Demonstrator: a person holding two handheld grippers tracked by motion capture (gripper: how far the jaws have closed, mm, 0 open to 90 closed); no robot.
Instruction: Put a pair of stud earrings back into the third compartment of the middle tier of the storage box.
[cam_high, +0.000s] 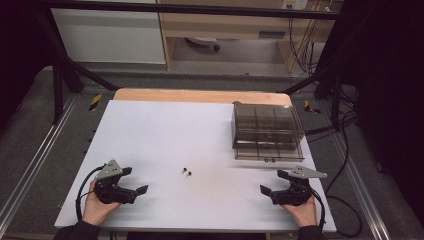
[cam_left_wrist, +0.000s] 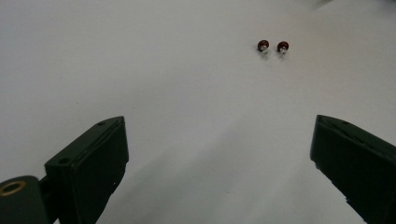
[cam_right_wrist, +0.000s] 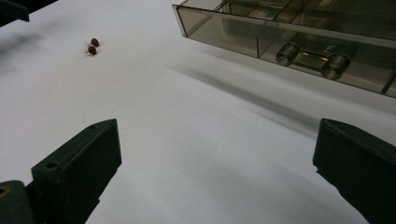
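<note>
Two tiny dark red beads (cam_high: 187, 172) lie side by side near the middle of the white tabletop (cam_high: 165, 135); they show as beads (cam_left_wrist: 272, 46) ahead and to the right of the left gripper and as beads (cam_right_wrist: 92, 45) far off to the left in the right gripper view. My left gripper (cam_high: 135, 181) rests at the front left, open and empty, jaws wide in its own view (cam_left_wrist: 219, 154). My right gripper (cam_high: 274, 182) rests at the front right, open and empty (cam_right_wrist: 215, 158). A smoky clear compartment box (cam_high: 267, 131) with a front latch (cam_right_wrist: 313, 58) stands at the right.
A wooden strip (cam_high: 200, 95) borders the table's far edge. Black frame posts and cables (cam_high: 345, 150) run along the right side. Grey floor rails flank the table.
</note>
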